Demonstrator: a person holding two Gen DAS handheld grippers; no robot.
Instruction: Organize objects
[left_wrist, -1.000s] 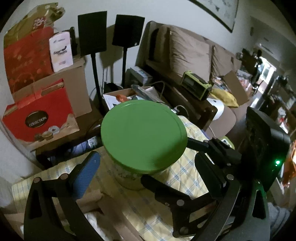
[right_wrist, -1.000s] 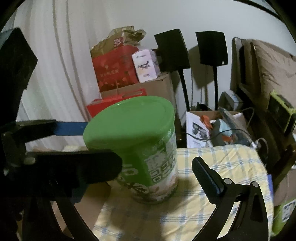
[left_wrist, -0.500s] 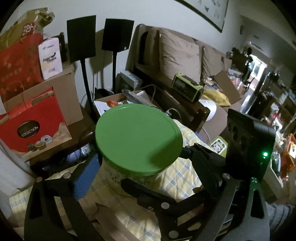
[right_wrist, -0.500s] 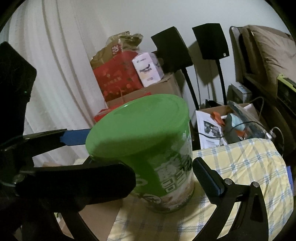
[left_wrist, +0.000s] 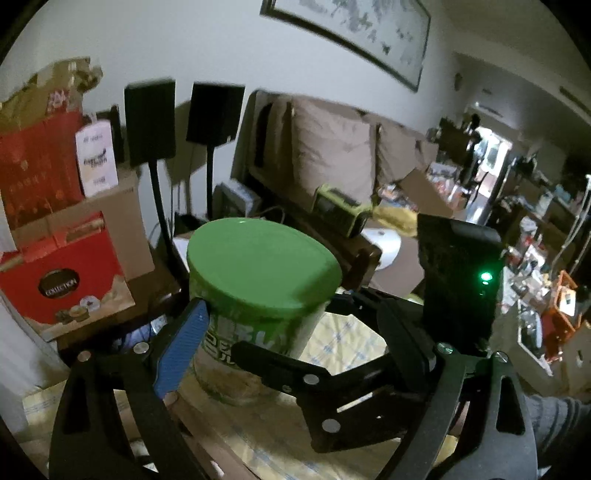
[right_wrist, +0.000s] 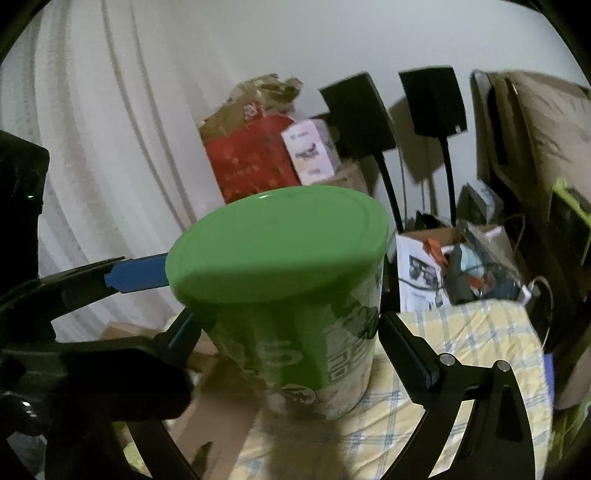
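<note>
Both tools are on the big green-lidded can at once: left tool and right tool jaws closing in, pads against its sides, can dead center over the checkered worktop.

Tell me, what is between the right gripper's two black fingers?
The round can with the green plastic lid sits between the closing right gripper's fingers, seen in the right wrist view.

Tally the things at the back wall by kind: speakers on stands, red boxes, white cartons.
Speakers: 2
Red boxes: 2
White cartons: 1
Total: 5
</note>
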